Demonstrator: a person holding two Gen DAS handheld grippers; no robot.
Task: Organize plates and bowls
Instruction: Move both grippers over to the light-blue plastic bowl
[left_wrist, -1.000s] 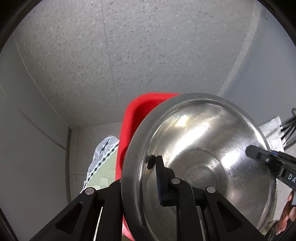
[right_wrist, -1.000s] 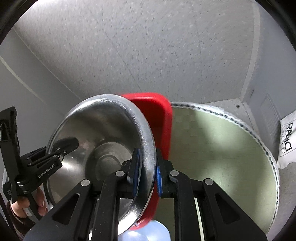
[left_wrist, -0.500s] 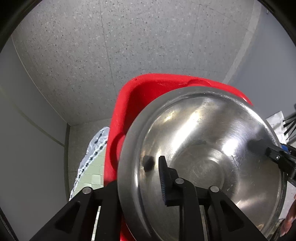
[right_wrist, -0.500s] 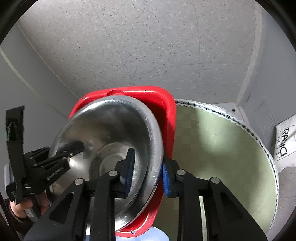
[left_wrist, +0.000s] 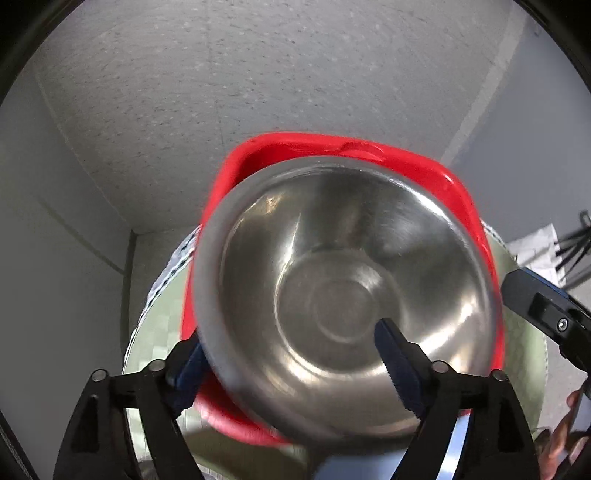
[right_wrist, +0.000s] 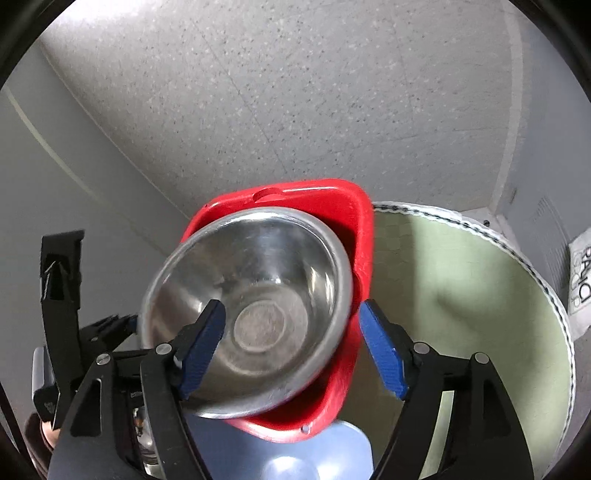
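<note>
A steel bowl sits inside a red plastic basin on a round table with a green cloth. My left gripper is open, its jaws standing either side of the bowl's near left rim. My right gripper is open too, its blue pads straddling the bowl's right rim, apart from the metal. The basin shows behind the bowl in the right wrist view. Each gripper shows at the edge of the other's view.
A pale blue plate lies just in front of the basin. The speckled floor lies beyond the table, grey walls at the sides. A white bag with lettering is on the floor at the far right.
Both grippers have opened and let go of the steel bowl's rim. The bowl has dropped from a tilted hold down into the red basin.
</note>
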